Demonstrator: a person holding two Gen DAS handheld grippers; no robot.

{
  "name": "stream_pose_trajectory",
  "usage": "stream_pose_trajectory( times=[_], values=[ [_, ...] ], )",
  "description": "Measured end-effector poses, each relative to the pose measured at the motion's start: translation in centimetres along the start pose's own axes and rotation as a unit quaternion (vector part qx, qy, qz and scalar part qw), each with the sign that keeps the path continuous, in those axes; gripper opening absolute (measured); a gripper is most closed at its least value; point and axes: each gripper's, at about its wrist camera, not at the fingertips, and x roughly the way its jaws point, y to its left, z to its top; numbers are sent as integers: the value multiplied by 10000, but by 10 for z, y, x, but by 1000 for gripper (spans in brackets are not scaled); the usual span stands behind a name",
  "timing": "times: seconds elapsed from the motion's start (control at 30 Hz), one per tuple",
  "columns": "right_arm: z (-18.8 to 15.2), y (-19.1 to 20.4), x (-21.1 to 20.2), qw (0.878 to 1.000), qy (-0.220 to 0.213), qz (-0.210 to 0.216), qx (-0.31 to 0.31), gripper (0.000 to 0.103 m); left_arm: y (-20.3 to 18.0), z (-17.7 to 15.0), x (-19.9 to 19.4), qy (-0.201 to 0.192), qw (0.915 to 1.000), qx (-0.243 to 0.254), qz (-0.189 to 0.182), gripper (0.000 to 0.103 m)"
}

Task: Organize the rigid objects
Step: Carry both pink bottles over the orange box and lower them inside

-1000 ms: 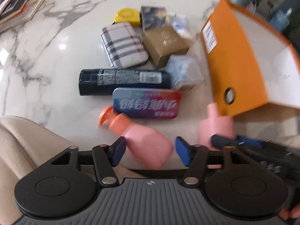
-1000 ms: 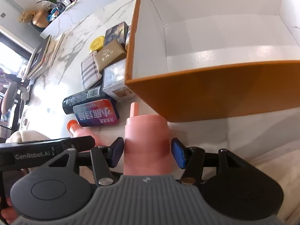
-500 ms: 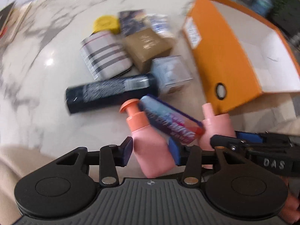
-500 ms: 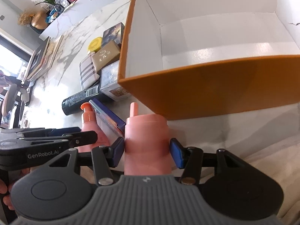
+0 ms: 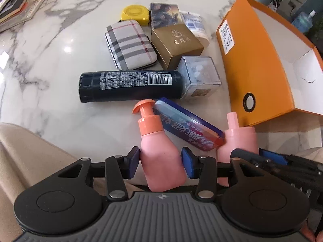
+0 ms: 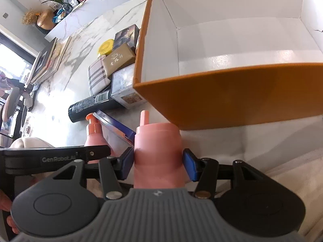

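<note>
My left tongs [image 5: 160, 162] grip the pink pump bottle [image 5: 159, 151] by its body; its long axis runs away from me, the orange pump head leaning slightly left toward the black can [image 5: 129, 85] lying crosswise on the table [image 5: 60, 60]. My right tongs [image 6: 158, 164] clamp the pink spout bottle [image 6: 157, 147], nozzle pointing straight ahead at the orange box [image 6: 232, 96]. The blue tin [image 5: 189, 127] leans tilted between both bottles, touching them.

My pink pump bottle [image 5: 161, 153] and pink nozzle bottle [image 6: 157, 149] stand upright, a blue tin [image 5: 189, 127] seemingly wedged tilted between them.
</note>
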Motion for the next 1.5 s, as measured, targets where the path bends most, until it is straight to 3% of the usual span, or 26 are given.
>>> stream_pose_trajectory(
  times=[0.3,0.57,0.8,0.97,1.23,1.37,1.5],
  values=[
    [-1,8,-26,9990,-389,105,-206,54,3,-1,-45,-657,9975,-187,-194,51],
    [3,26,-71,9940,-866,488,-460,54,-21,4,-106,-1164,9890,69,-908,51],
    [26,19,-122,9846,-1617,524,-409,53,-61,33,-134,-1522,9780,505,-1337,50],
    [59,-6,-132,9817,-1860,405,-43,53,-96,67,-121,-1561,9742,679,-1484,50],
    [104,-61,-94,9906,-1228,154,579,53,-141,91,-61,-930,9814,713,-1523,50],
    [114,-84,-69,9953,-732,-43,629,53,-155,89,-35,-731,9860,902,-1193,50],
    [117,-102,-52,9978,-231,17,627,53,-168,82,-22,-553,9874,1205,-862,50]
  ],
)
